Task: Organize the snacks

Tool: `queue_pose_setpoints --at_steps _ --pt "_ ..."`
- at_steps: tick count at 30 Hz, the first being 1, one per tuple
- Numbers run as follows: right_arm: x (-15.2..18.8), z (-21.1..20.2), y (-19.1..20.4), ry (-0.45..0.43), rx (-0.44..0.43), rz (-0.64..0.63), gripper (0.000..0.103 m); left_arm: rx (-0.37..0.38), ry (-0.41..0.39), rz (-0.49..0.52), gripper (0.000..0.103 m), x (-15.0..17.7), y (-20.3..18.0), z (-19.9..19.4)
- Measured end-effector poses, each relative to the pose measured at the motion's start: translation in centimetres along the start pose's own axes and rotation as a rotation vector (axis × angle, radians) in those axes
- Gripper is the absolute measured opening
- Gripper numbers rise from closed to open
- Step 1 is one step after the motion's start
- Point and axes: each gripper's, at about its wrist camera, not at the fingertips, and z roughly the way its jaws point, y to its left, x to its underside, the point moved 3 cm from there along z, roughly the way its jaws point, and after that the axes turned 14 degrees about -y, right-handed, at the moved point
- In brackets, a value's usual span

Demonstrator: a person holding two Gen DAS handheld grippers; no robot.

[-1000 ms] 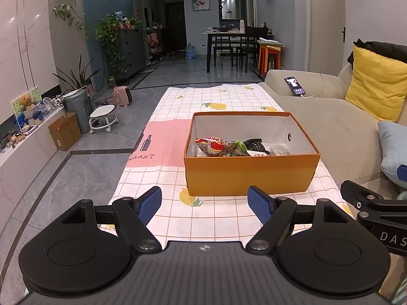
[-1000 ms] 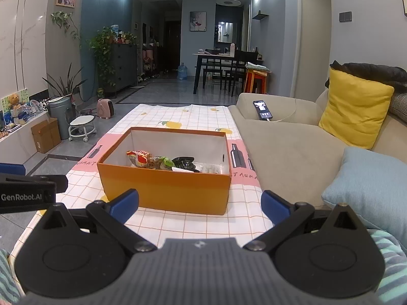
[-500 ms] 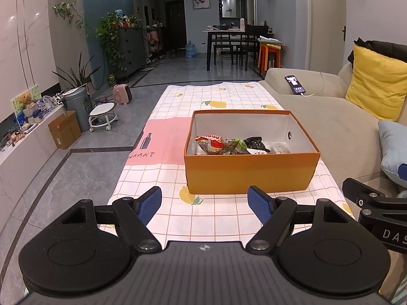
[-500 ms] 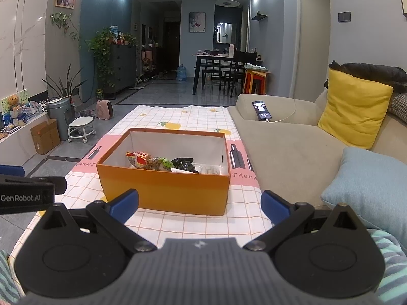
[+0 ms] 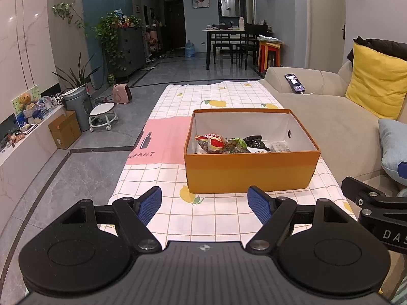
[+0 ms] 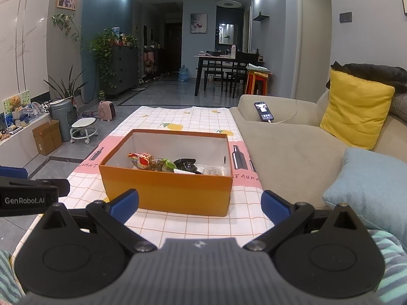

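Note:
An orange box [image 5: 250, 171] with a white inside stands on the checked tablecloth [image 5: 178, 117]; it also shows in the right wrist view [image 6: 168, 193]. Several snack packets lie in it: a red and yellow bag [image 5: 209, 142], a green packet [image 5: 235, 144], a black packet [image 5: 254, 141] and a clear pack [image 5: 278, 147]. My left gripper [image 5: 204, 203] is open and empty, held near the table's front edge, short of the box. My right gripper [image 6: 199, 203] is open and empty, also in front of the box.
A beige sofa [image 5: 330, 117] runs along the table's right side, with a yellow cushion [image 5: 379, 89], a blue cushion [image 6: 368, 190] and a phone [image 5: 294, 82] on a cable. On the left floor stand a stool [image 5: 101, 117], a cardboard box [image 5: 64, 129] and a bin [image 5: 76, 104].
Both grippers stay open and almost still. The views have shifted only slightly, with the box a little lower in the right wrist view.

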Motion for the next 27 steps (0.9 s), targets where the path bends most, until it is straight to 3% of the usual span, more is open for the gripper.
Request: queue_pose_setpoints --at_steps 27 --pt "0.23 0.12 -0.12 0.011 -0.009 0.004 0.099 -0.013 -0.011 0.011 0.090 -0.25 0.16 -0.26"
